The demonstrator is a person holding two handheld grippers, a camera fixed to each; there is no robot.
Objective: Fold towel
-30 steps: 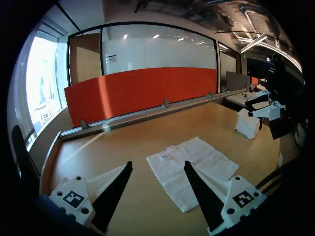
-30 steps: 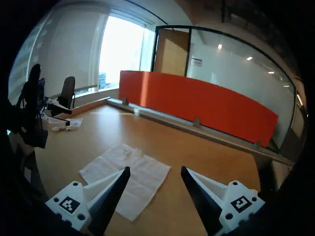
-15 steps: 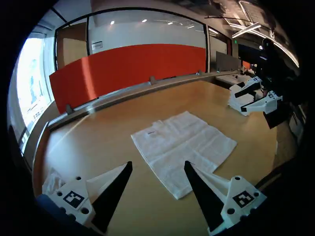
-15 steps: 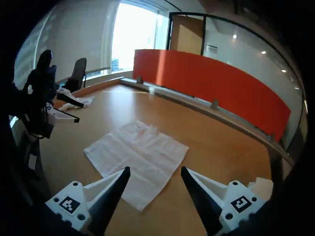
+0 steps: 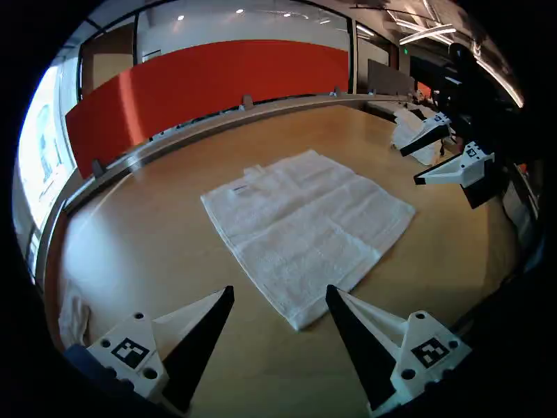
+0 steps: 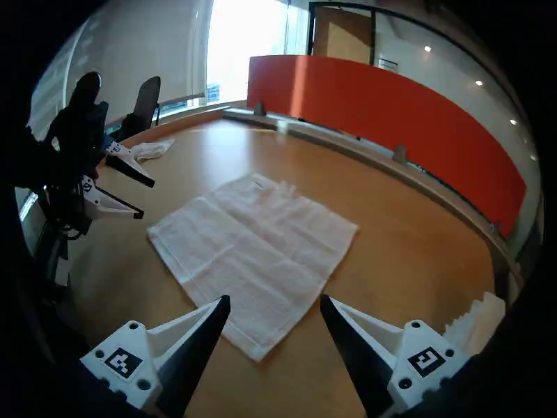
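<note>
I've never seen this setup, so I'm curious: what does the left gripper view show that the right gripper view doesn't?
Left gripper view: long ceiling lights and the right gripper, open, off to the side. Right gripper view: a dark chair and the left gripper, open. Both: a white towel spread flat on the wooden table, and the red screen behind.

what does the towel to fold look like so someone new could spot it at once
Find the long wooden table in front of the orange divider panel. Near its middle lies the white towel. It alone is spread out flat, unlike the folded stack at one end and the crumpled cloth at the other.
</note>
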